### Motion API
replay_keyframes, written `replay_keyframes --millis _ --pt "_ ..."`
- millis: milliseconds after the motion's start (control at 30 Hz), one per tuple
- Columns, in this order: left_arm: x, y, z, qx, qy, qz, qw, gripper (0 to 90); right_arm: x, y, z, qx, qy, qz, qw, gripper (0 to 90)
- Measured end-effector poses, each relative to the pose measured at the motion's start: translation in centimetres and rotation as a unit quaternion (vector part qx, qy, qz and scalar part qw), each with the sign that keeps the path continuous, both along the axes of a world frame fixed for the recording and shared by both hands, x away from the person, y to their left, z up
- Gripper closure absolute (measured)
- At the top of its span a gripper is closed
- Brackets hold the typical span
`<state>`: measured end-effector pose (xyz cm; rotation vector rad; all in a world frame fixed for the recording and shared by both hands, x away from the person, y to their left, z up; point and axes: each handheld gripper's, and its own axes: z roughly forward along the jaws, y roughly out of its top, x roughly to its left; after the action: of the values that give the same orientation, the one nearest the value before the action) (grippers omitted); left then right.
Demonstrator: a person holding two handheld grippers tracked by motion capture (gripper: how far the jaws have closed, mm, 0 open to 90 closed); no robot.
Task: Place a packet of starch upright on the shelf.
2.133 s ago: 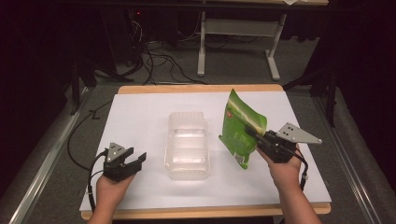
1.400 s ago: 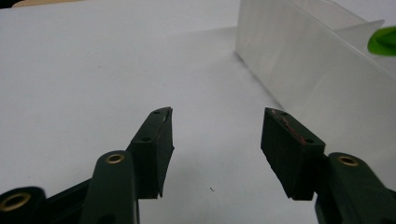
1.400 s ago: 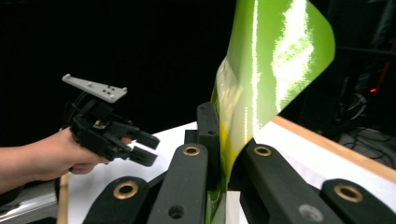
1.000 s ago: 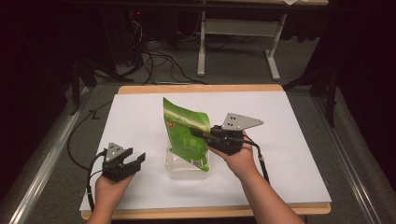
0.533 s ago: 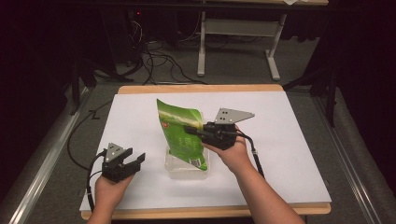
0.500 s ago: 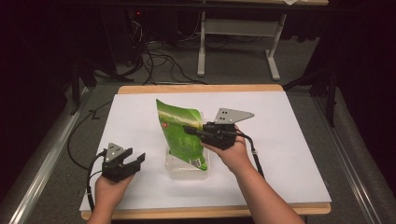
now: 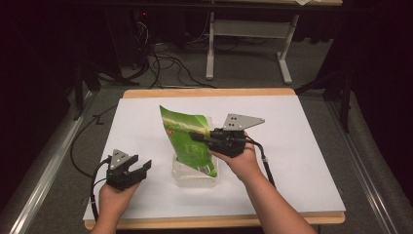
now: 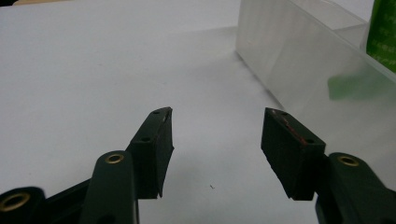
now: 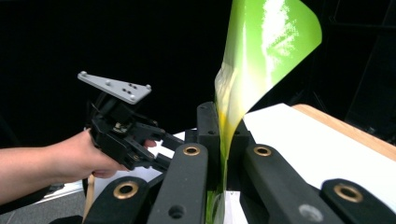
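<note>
High view: the right gripper [image 7: 197,137] clamps a glossy green pouch [image 7: 187,141] upright over the clear container [image 7: 195,175] on the white tabletop [image 7: 302,161], apparently for lowering it in. Left gripper view: fingers [image 8: 156,144] released, empty, beside the container wall [image 8: 289,56]. Right gripper view: fingers [image 9: 208,135] pinch the pouch's [image 9: 266,42] curling edge.

The green pouch [image 7: 187,141] hides the clear container's [image 7: 195,176] far half.

Glossy green pouch [image 7: 187,142], frosted translucent plastic box [image 7: 196,173], matt white tabletop [image 7: 302,146].
</note>
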<state>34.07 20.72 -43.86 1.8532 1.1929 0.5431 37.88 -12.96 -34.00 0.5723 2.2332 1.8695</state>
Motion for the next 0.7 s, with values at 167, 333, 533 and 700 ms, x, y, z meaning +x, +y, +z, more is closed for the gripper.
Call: replay_keyframes --millis 167,333,533,700 --pt "0.0 -0.1 -0.1 0.001 0.001 0.001 1.0000 44.0 0.8 -0.5 -0.3 -0.017 0.006 -0.007 0.9998 89.6" --pt "0.0 -0.1 -0.1 0.003 0.004 0.001 1.0000 44.0 1.7 -1.1 -1.0 -0.029 0.009 -0.029 0.9991 89.5" --pt "0.0 0.0 -0.1 0.001 0.003 0.002 1.0000 43.9 2.3 -0.8 -0.8 -0.033 0.002 -0.039 0.9987 89.5" --pt "0.0 -0.1 -0.1 0.003 0.003 0.001 1.0000 44.0 2.6 0.0 -0.4 -0.053 -0.016 -0.039 0.9977 89.5"
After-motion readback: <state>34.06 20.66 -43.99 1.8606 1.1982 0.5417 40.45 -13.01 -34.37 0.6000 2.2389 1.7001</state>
